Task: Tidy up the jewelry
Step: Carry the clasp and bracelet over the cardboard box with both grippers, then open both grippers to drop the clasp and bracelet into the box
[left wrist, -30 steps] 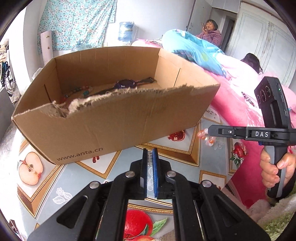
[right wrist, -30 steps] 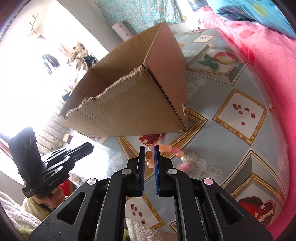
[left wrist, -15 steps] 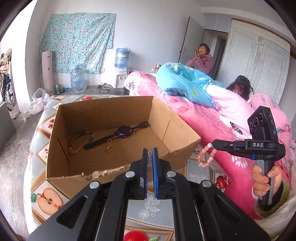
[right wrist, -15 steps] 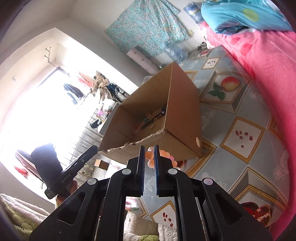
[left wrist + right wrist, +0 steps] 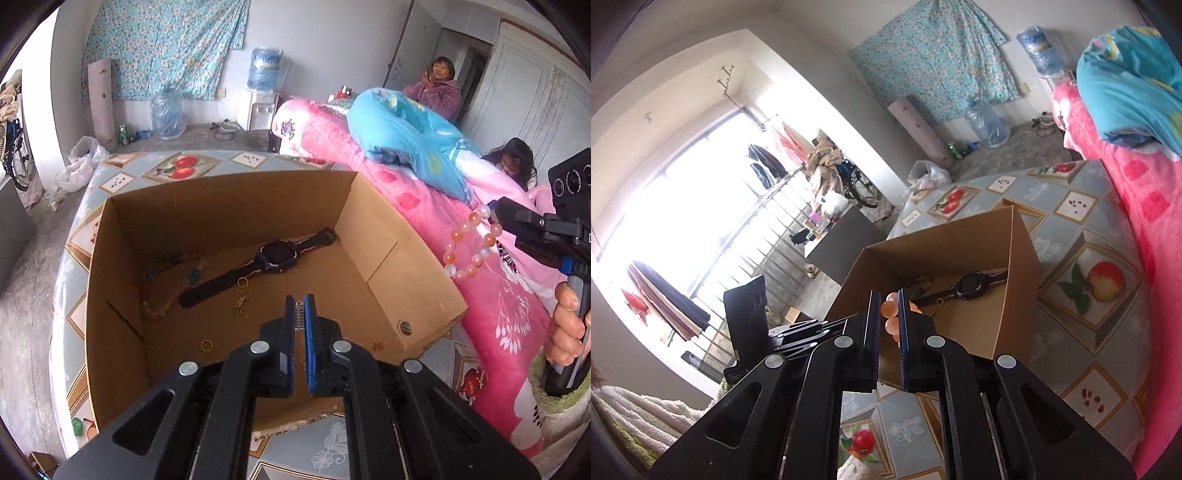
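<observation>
An open cardboard box (image 5: 373, 240) stands on the table and holds a dark watch (image 5: 258, 266), a beaded necklace (image 5: 162, 284), gold rings (image 5: 207, 345) and small gold pieces. My left gripper (image 5: 300, 306) is shut and empty, raised over the box's near side. My right gripper (image 5: 886, 314) is shut on a bracelet of orange and white beads (image 5: 891, 317). In the left wrist view the bracelet (image 5: 469, 245) hangs from the right gripper (image 5: 493, 212), in the air to the right of the box, above its rim. The box also shows in the right wrist view (image 5: 1019, 266).
The table (image 5: 1067, 236) has a fruit-patterned cloth. A bed with pink bedding (image 5: 491, 295) and a blue quilt (image 5: 406, 136) runs along the right side. Two people sit at the back right. Water bottles stand by the far wall.
Both grippers have risen well above the table. The bracelet came up off the table with the right gripper and now hangs beside the box. The box's inside is now in full view.
</observation>
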Motion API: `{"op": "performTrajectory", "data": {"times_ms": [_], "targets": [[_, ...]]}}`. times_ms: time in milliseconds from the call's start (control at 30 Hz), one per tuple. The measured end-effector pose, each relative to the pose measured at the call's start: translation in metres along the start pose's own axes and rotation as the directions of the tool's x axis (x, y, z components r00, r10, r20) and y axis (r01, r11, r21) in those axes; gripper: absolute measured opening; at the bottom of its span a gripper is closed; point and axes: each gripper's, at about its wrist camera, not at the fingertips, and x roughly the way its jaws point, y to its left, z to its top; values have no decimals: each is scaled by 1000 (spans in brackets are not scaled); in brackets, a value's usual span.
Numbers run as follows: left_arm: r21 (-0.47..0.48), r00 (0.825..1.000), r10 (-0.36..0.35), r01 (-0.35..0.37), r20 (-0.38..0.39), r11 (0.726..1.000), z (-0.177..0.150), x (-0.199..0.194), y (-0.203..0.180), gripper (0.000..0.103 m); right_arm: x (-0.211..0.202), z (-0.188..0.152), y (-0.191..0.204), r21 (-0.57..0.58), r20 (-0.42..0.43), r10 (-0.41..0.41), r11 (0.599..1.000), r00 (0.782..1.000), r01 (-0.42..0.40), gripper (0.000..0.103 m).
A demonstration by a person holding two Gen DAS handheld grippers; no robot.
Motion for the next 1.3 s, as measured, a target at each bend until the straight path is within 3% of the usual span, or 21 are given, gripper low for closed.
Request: {"op": "performTrajectory", "data": {"times_ms": [100,200,333,433,500,633,767,867,1000,1067,1300], "targets": [[-23,993,7,-9,-120,1000,10,30,9,4,37,12,-9,-28,-106,-46,999,993,43,7],[-45,976,15,-26,-218,999,15,57,19,4,67,17,-11,-103,-197,-128,989,972,110,7],[-68,966,46,-66,-256,996,16,73,30,5,108,10,-6,-286,-293,-301,933,907,217,8],[-107,966,19,-48,-260,993,15,74,36,7,125,-1,0,-354,-332,-352,906,875,230,15],[-130,969,11,-44,-245,990,13,72,40,8,123,-2,4,-361,-318,-343,906,884,221,22],[-156,982,9,-39,-188,987,11,56,48,8,104,6,4,-313,-274,-317,922,908,228,22],[-174,996,16,-31,-84,984,14,24,57,11,75,17,4,-250,-206,-303,936,930,249,23],[-197,999,45,-41,13,979,13,-10,67,21,47,22,4,-203,-135,-305,940,943,275,31],[-246,990,106,-81,91,966,4,-44,84,44,25,20,0,-126,-83,-306,947,949,294,45],[-271,985,143,-111,101,956,-4,-54,92,50,28,15,-6,-90,-97,-310,949,946,302,51],[-362,982,181,-153,45,919,-30,-51,117,61,43,-10,-31,47,-190,-313,944,931,327,51]]}}
